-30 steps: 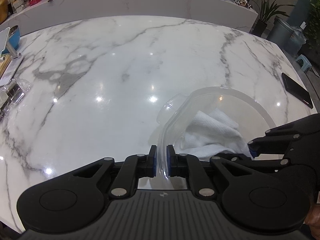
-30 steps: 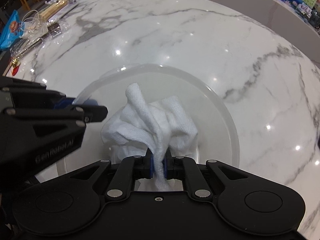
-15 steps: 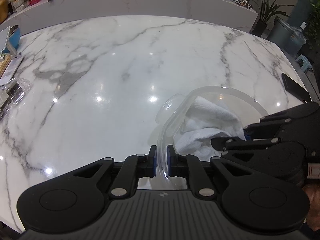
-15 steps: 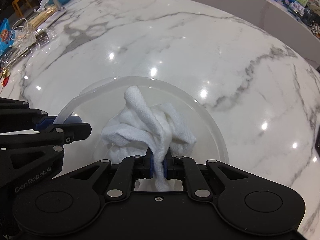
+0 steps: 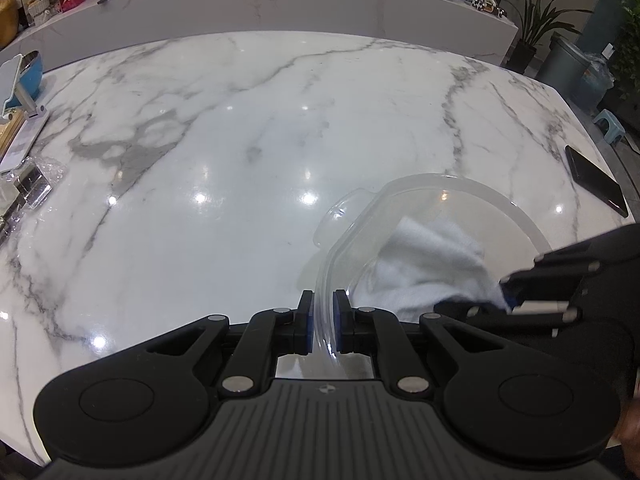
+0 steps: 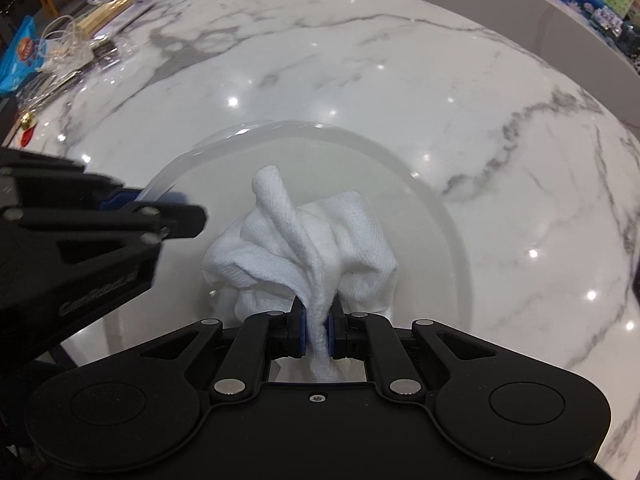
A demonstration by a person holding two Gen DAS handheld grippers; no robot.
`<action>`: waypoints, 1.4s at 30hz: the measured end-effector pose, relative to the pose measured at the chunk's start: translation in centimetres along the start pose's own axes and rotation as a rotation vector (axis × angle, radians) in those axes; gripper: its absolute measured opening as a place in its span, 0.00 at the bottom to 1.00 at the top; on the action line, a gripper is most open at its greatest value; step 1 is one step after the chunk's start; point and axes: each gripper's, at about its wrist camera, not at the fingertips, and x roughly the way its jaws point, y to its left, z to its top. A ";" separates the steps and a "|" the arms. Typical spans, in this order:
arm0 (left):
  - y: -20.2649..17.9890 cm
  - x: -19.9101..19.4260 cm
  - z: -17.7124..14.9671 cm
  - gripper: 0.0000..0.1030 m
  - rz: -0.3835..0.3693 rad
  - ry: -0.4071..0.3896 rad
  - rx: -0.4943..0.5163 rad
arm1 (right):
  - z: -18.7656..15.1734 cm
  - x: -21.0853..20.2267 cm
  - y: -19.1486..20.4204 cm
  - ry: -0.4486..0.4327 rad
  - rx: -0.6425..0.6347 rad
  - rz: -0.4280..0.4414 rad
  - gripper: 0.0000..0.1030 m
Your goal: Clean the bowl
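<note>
The right hand-held gripper [image 6: 318, 330] pinches a bunched white cloth [image 6: 304, 240] inside a clear bowl [image 6: 448, 240] on the marble table [image 6: 440, 80]. The left hand-held gripper [image 6: 160, 210] clamps the bowl's left rim. Clutter lies at the table's far left.

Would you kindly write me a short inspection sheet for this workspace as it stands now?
Surface: white marble table, glossy with lamp reflections.
Job's things: clear bowl on the table; white cloth bunched inside it.
Clutter: black phone near the right edge; blue snack bag and plastic wrappers at the left.
Grippers: left gripper shut on the bowl rim; right gripper shut on the cloth.
Cables: nothing seen.
Surroundings: potted plant and grey bin beyond the table.
</note>
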 end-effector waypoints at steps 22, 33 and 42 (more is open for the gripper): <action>-0.5 0.0 0.1 0.08 0.007 0.000 0.004 | -0.3 -0.2 0.5 -0.006 -0.014 0.045 0.07; -0.9 0.2 0.0 0.09 -0.002 0.006 0.018 | 0.4 0.5 -1.0 -0.031 0.017 0.000 0.07; -0.3 0.2 0.1 0.09 -0.007 0.007 -0.006 | 0.6 0.8 0.0 -0.024 -0.006 0.043 0.07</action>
